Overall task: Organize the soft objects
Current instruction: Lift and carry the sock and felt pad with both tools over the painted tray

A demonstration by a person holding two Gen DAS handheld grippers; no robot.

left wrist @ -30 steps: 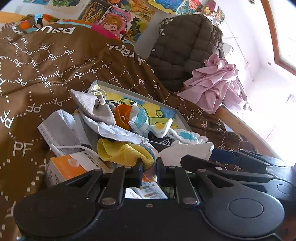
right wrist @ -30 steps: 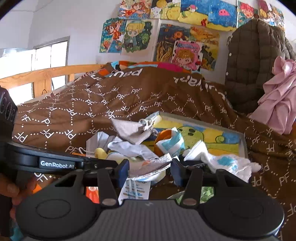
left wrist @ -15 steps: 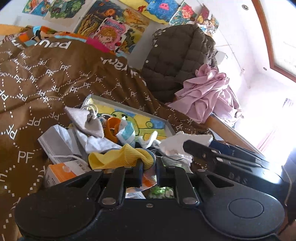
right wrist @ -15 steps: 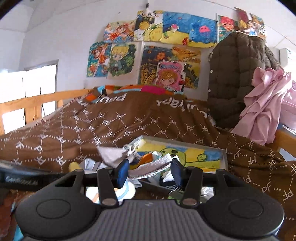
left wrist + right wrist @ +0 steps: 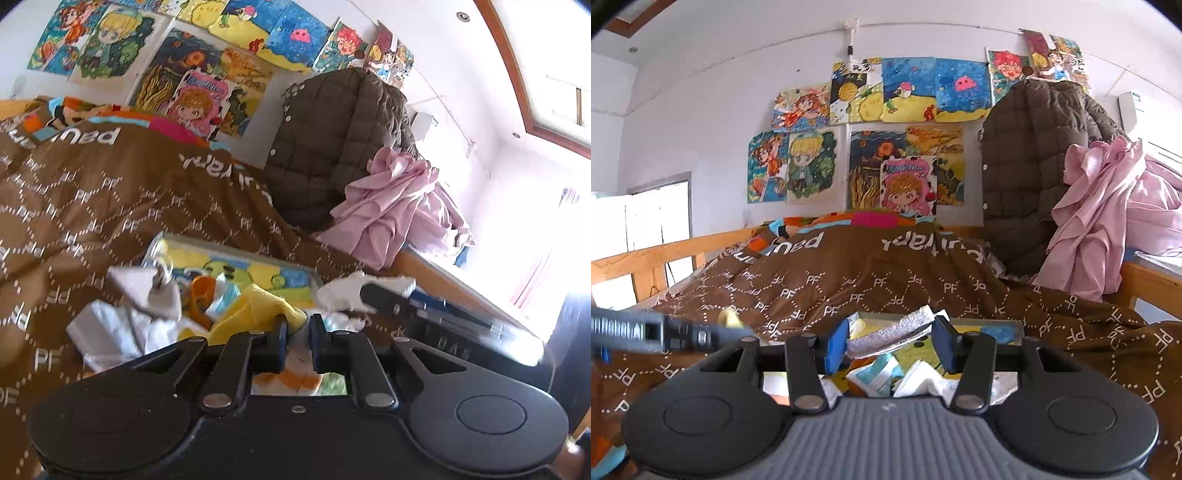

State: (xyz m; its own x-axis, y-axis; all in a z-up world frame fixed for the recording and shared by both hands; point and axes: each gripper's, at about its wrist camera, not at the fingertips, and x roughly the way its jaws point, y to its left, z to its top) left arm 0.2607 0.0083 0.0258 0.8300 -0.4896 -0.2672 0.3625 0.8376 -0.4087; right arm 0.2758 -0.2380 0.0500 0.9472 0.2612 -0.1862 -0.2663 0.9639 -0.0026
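While the left gripper (image 5: 297, 330) pinches a yellow knit sock (image 5: 255, 310) between nearly closed jaws, the sock bunches up and drapes to its left, ribbed fabric, soft folds. Right gripper (image 5: 890, 345) is clamped on a silvery crinkled foil-like pouch (image 5: 894, 332), flat and slanted between its blue pads (image 5: 836, 349), jaws only partly closed around it.

Ahead of the left gripper sits the clutter pile: grey felt pouch (image 5: 147, 291) with a metal ring, triangular, up-left of the fingers; orange plastic piece (image 5: 201, 295) just beyond the sock; white folded face mask (image 5: 103, 328) far left, pleated; white fluffy sock (image 5: 347, 291) to the right, partly covered by the other gripper's black arm crossing in. All of it lies on or beside a shallow tray (image 5: 229, 251) with a cartoon-printed bottom, yellow, green and blue.

From the right wrist view the tray (image 5: 1008, 325) is straight ahead below the pouch, with a teal-and-white sock (image 5: 879, 371) and white cloth right under the jaws. Left gripper body cuts in blurred from the left.

Brown quilt (image 5: 849, 284) with white PF pattern fills the ground beyond. Brown quilted puffer jacket (image 5: 1034, 166) hangs to the far right, pink shirt (image 5: 1100, 221) draped beside it, touching. Cartoon posters (image 5: 886, 147) on the wall behind.
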